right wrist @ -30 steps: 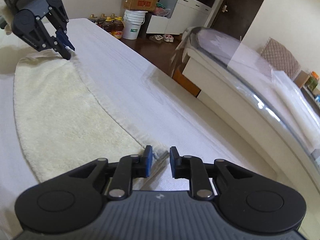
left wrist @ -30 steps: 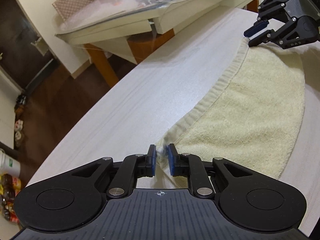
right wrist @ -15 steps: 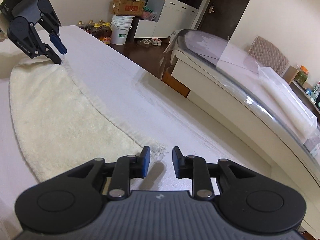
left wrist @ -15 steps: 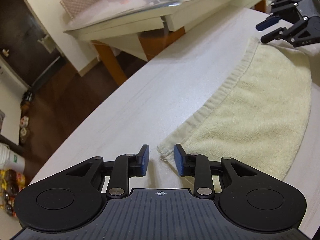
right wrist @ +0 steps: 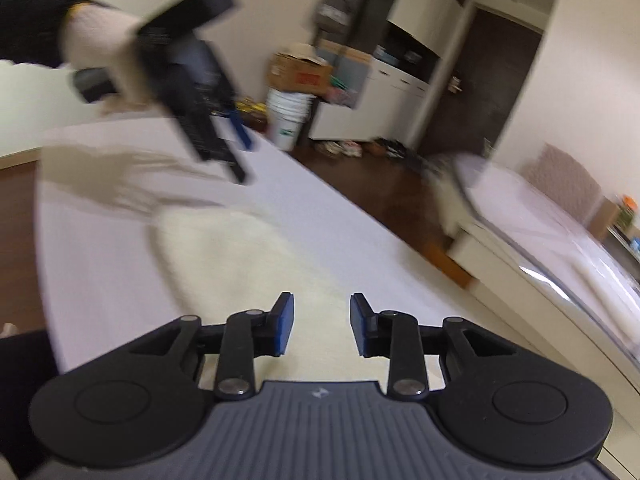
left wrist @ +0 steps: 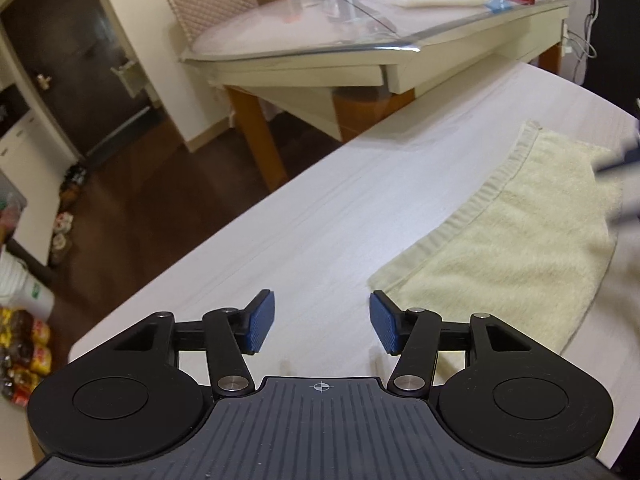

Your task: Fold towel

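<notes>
Now the left gripper (left wrist: pixel 322 322) stands with its blue pads spread wide and nothing between them, whereas a second ago they were pinched on the near corner of the towel (left wrist: pixel 516 236); half a second ago they had only begun to part. That corner lies flat on the white table (left wrist: pixel 304 216), just beside the right-hand pad and no longer inside the gap. The right gripper (right wrist: pixel 322 324) is likewise released and empty, its pads apart above the towel (right wrist: pixel 240 256), having let go of the hem corner it held a second ago. In the right wrist view the left gripper (right wrist: pixel 200 108) is a blurred shape held up over the far end of the towel, so both tools appear to be lifting clear. The towel lies spread in one cream slab on the table, its ribbed hem toward the table edge that faces the glass-topped desk (left wrist: pixel 360 40). Judging from this, a fold has just been laid down and released; whether another fold is needed cannot be told, since the layers are not visible.
</notes>
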Tool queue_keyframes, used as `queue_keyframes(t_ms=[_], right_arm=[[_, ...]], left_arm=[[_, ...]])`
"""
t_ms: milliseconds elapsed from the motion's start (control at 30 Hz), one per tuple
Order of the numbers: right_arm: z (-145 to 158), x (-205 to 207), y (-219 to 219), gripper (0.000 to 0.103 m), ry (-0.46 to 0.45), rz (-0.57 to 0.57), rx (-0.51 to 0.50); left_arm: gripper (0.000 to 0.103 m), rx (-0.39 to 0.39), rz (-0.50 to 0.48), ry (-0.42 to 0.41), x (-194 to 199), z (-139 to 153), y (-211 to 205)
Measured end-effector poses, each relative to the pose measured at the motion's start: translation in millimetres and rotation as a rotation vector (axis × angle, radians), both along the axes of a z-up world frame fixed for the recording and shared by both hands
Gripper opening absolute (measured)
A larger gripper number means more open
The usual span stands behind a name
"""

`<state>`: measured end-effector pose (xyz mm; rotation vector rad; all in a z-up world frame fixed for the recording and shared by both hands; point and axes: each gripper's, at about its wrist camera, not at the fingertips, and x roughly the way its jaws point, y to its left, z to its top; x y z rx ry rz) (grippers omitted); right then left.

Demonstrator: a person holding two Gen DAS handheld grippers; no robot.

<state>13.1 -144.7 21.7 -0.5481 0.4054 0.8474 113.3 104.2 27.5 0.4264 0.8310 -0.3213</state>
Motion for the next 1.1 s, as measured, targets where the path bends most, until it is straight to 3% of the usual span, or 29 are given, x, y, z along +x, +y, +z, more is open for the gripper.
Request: queue_keyframes(t_ms=[67,200,333,567,767,833,967,1100], right_arm=[[-3.7,-16.5,20.1,0.033,-0.009,0.030,-0.005],[-16.2,-37.4,64.7,0.033,-0.050,0.055,-0.046],[-28.3,-37.8,102.3,0.032,-0.073,0.042,-0.098],[-49.1,-33.8,139.4,0.031,-0.177,0.015,-0.267],[-60.9,-28.6,153.1,0.023,-0.238,0.023,-0.330],[-60.7,-23.5,153.3,0.008,-0.221,0.031,-0.319],[-45.3,-22.6,140.8,0.007,-0.147,0.051,-0.227],[-14.6,-11.5,99.0,0.007,0.070,0.074,-0.022]], left_arm=[[0.060,-0.001,0.005,-0.015,-6.2,2.1,3.2],[0.085,-0.014,0.016,-0.057,-20.1,7.1,12.4],[0.093,-0.035,0.024,-0.065,-27.0,8.6,23.5],[0.094,-0.051,0.036,-0.075,-31.0,2.0,45.3],[0.094,-0.031,0.001,-0.100,-38.2,-5.8,56.4],[0.094,-0.025,-0.034,-0.104,-43.1,-7.5,57.0],[0.094,-0.007,-0.159,-0.114,-58.3,-9.8,49.9],[0.094,0.046,-0.374,-0.161,-86.6,-14.6,29.1]])
